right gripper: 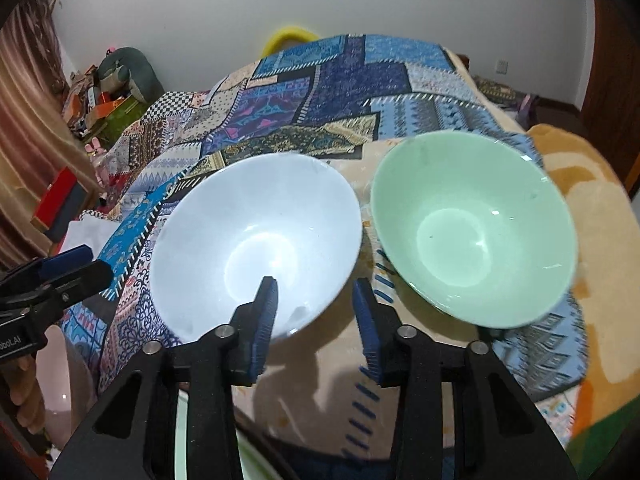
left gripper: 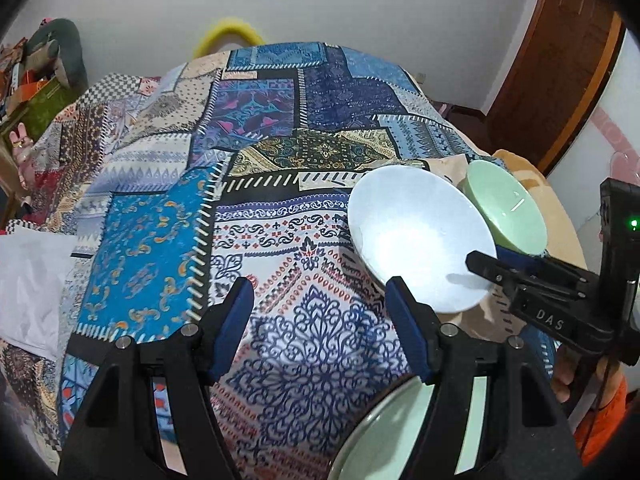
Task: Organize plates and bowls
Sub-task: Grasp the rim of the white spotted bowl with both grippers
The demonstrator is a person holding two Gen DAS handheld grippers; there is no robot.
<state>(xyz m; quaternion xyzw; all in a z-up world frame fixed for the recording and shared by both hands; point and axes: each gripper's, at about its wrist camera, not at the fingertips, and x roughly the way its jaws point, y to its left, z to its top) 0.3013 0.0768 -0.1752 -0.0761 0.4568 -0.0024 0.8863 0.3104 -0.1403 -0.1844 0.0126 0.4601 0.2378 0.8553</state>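
A white bowl (right gripper: pixel 256 248) and a pale green bowl (right gripper: pixel 472 228) sit side by side on a patchwork quilt, white one on the left. My right gripper (right gripper: pixel 316 312) is open at the white bowl's near rim, its left finger over the inside and its right finger outside. From the left wrist view the white bowl (left gripper: pixel 416 236) and green bowl (left gripper: pixel 504 208) lie to the right, with the right gripper (left gripper: pixel 486 268) reaching in over the white rim. My left gripper (left gripper: pixel 320 320) is open and holds nothing, above the quilt. A pale green plate (left gripper: pixel 380 440) shows under its right finger.
The patterned quilt (left gripper: pixel 168 240) covers a wide raised surface, with an orange-beige blanket (right gripper: pixel 592 216) under the bowls' right side. My left gripper (right gripper: pixel 80 268) shows at the left edge. Cluttered boxes (right gripper: pixel 104 108) stand far left, a brown door (left gripper: pixel 560 64) at the right.
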